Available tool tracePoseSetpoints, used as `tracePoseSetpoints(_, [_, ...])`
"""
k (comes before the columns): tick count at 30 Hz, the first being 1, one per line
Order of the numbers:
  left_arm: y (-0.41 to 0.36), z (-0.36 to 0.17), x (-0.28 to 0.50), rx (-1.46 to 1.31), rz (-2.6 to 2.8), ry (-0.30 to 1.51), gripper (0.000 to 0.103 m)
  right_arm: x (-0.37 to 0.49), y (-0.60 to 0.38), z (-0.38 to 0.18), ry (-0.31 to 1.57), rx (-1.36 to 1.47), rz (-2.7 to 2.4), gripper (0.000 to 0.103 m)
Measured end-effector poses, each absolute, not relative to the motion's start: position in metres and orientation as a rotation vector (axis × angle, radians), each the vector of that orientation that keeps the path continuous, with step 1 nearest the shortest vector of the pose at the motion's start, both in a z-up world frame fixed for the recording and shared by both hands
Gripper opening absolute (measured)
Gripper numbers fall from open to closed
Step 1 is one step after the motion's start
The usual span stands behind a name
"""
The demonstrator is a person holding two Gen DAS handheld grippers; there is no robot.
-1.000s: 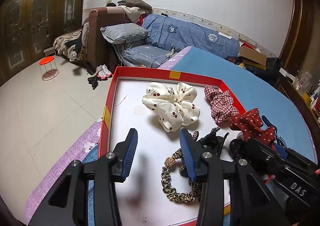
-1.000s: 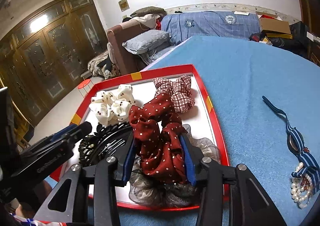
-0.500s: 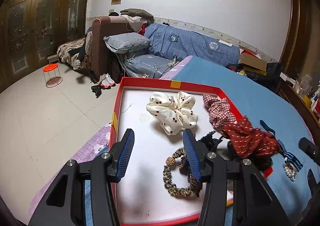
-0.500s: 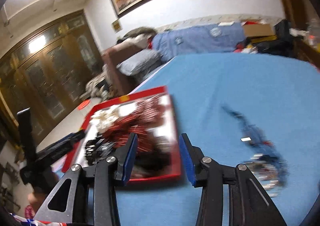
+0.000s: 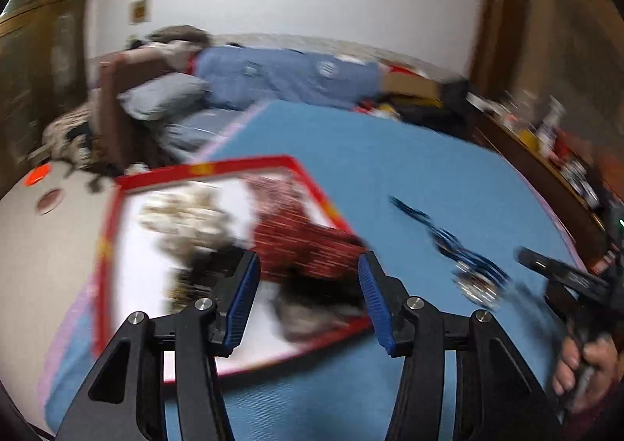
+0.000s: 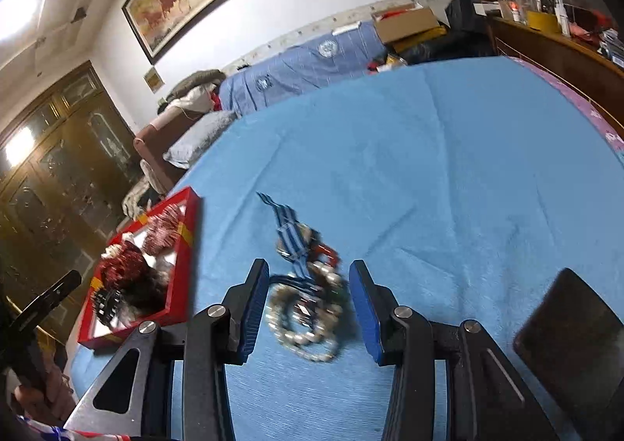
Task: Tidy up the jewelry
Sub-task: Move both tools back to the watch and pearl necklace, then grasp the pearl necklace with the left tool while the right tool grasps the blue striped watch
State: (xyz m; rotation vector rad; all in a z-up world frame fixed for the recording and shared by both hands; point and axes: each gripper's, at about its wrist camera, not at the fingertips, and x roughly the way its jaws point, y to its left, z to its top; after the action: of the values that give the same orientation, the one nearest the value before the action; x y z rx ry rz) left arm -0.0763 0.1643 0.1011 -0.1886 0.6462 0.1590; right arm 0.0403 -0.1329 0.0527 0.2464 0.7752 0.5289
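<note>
While both grippers hang apart-fingered and empty, the right gripper frames the pearl-and-blue-striped-ribbon jewelry on the blue cloth; the left gripper, jaws just widening, faces the red-rimmed tray.

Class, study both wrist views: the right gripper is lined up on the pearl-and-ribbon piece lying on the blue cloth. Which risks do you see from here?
1. The right gripper is open around the pearl-and-ribbon piece; pinching only one strand may leave loops dangling or snagging.
2. The red tray looks crowded with scrunchies, so another piece could tangle there.
3. The left view is blurred, so the left gripper might clip the tray.
</note>
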Motion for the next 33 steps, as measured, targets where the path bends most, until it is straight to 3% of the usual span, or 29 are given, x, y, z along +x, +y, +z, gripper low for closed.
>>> tracePoseSetpoints(10, [0.107, 0.079, -0.048, -0.143, 0.041, 0.742, 0.051, 0.045, -0.105, 0.033, 0.843, 0.096, 0.588, 0.046])
tracePoseSetpoints(13, [0.107, 0.076, -0.044, -0.155, 0.041, 0.756, 0.051, 0.055, -0.09, 0.019, 0.895, 0.007, 0.571, 0.012])
tracePoseSetpoints(28, [0.06, 0.045, 0.019, -0.171, -0.181, 0.943, 0.051, 0.057, -0.189, 0.064, 0.65, 0.31, 0.335, 0.01])
tracePoseSetpoints(33, [0.045, 0.035, 0.059, -0.149, -0.189, 0.988, 0.047, 0.06, -0.202, 0.065, 0.655, 0.376, 0.305, 0.01])
